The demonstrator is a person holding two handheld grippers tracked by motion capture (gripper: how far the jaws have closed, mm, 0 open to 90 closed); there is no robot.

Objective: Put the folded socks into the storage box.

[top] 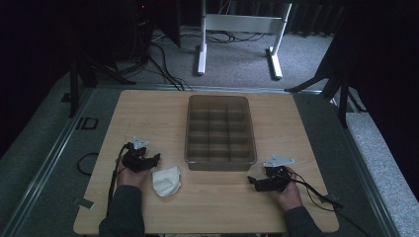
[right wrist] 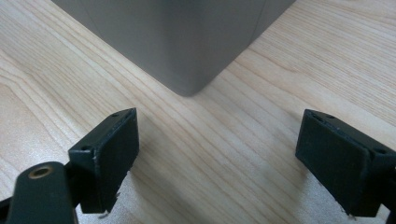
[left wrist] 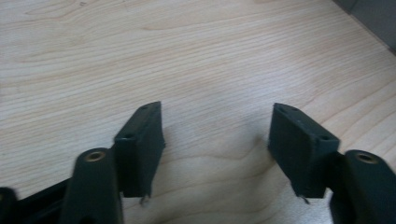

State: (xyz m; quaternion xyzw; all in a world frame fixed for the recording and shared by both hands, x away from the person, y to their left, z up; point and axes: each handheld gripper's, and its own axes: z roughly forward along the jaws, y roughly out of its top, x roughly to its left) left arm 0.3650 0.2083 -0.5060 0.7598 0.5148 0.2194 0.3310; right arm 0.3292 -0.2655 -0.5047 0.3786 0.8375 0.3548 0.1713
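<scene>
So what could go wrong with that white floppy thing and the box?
The crumpled white cloth is soft, so the open left gripper beside it might pinch just a fold and drop it. The open right gripper faces a corner of the divided bin and could bump it.

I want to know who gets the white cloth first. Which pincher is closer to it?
The left gripper, at the left in the high view. The white cloth lies right beside that hand, while the right gripper sits farther off, by the divided tray.
</scene>
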